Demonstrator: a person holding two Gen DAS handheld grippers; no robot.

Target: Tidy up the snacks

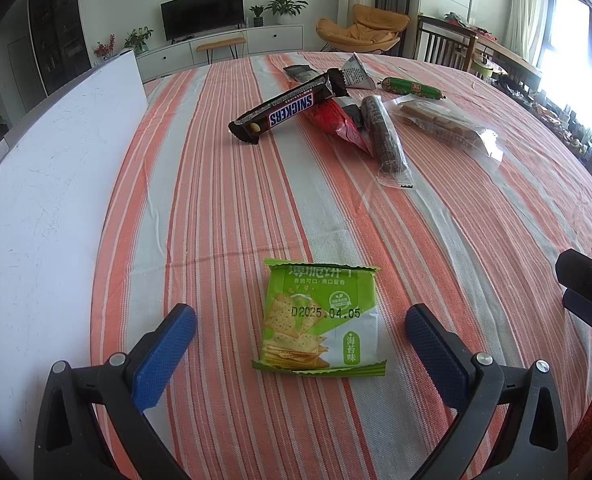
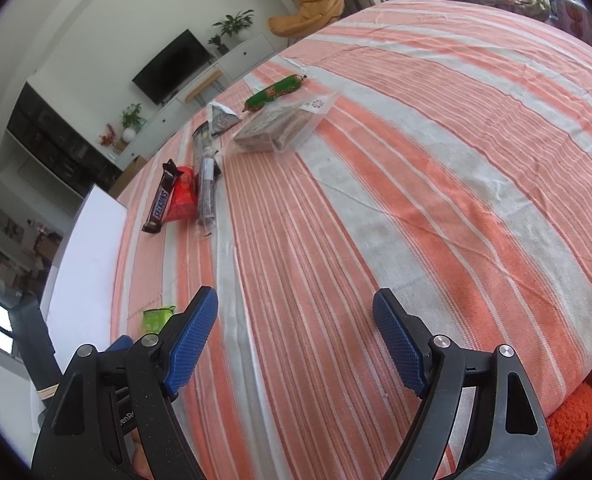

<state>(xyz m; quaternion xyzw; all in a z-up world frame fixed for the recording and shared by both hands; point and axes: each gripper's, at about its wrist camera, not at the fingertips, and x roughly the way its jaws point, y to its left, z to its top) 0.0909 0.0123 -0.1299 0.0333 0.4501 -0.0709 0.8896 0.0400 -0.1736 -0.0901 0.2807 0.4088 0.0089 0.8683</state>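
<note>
A green cracker packet [image 1: 320, 320] lies flat on the striped tablecloth between the fingers of my left gripper [image 1: 300, 324], which is open and empty around it. Its corner shows in the right wrist view [image 2: 157, 317]. Farther off lies a pile of snacks: a Snickers bar [image 1: 287, 107] [image 2: 162, 198], a red packet [image 1: 336, 122] [image 2: 183, 199], a dark biscuit roll [image 1: 384, 136] [image 2: 207, 188], a clear pack of brown bars [image 1: 444, 124] [image 2: 273, 128] and a green sausage [image 1: 412, 87] [image 2: 275, 90]. My right gripper [image 2: 296, 320] is open and empty over bare cloth.
A white board [image 1: 55, 184] [image 2: 83, 264] lies along the table's left side. A grey triangular packet [image 1: 356, 72] [image 2: 221, 118] and a dark packet [image 1: 302, 73] lie behind the pile. The right gripper's body shows at the left view's right edge [image 1: 588, 292]. Chairs stand beyond the table.
</note>
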